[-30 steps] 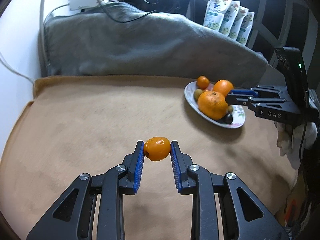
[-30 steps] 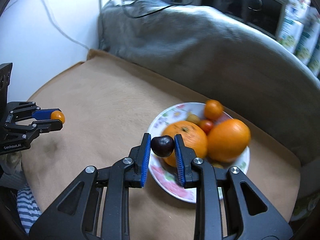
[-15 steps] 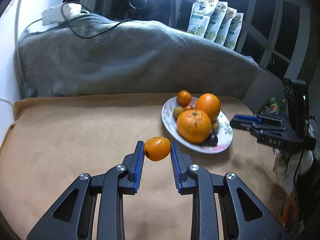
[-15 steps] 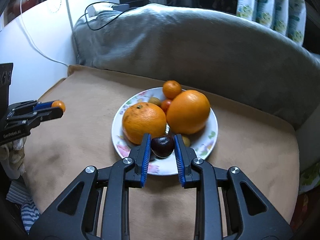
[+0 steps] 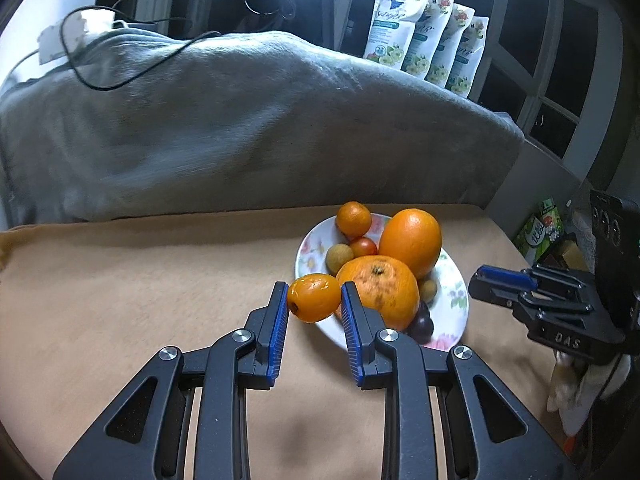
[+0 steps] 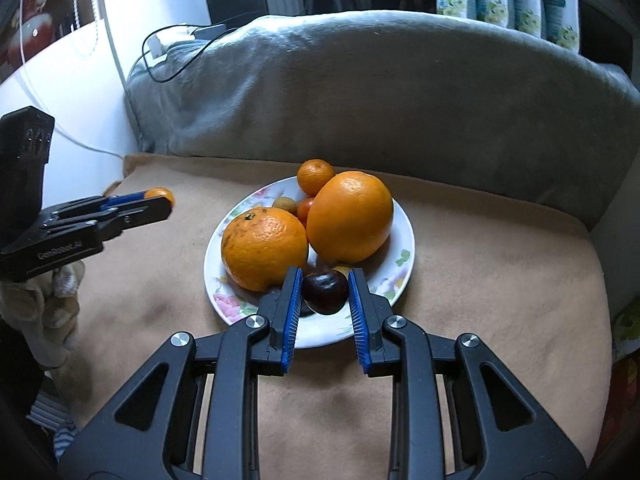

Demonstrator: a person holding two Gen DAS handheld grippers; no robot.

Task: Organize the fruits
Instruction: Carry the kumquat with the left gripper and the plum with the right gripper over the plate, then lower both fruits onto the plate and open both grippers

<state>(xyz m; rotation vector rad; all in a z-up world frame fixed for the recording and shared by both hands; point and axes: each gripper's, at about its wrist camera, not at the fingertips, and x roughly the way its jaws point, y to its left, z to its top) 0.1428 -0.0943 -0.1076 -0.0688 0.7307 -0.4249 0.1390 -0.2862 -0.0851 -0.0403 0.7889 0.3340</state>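
1. The left gripper (image 5: 314, 298) is clamped on a small orange fruit (image 5: 314, 297), a kumquat or tiny mandarin by its look, pinched between the blue ribbed pads (image 5: 278, 332) and held in the air.
2. In the left wrist view that fruit hangs just at the near-left rim of the floral plate (image 5: 454, 300), in front of the rough-skinned orange (image 5: 378, 292).
3. The right gripper (image 6: 325, 292) is closed on a dark purple fruit (image 6: 325, 292), round and glossy, perhaps a plum or large cherry; it sits over the near rim of the plate.
4. The plate rests on a tan cloth-covered surface (image 5: 140, 288), toward its far right part as the left wrist camera sees it, close to the back edge.
5. On the plate: the rough orange at the front left, a smoother, larger orange (image 6: 350, 216) beside it at the right and touching it, a small mandarin (image 6: 315, 176) at the far rim, a red cherry tomato (image 5: 363, 246), and a pale tan longan-like fruit (image 5: 339, 258) tucked among them.
6. Another dark fruit (image 5: 422, 326) lies on the plate's near side in the left wrist view.
7. A grey blanket (image 6: 380, 92) is heaped along the back edge of the surface, with a black cable (image 5: 132, 64) across its top.
8. Four printed refill pouches (image 5: 428, 36) stand behind the blanket at the right.
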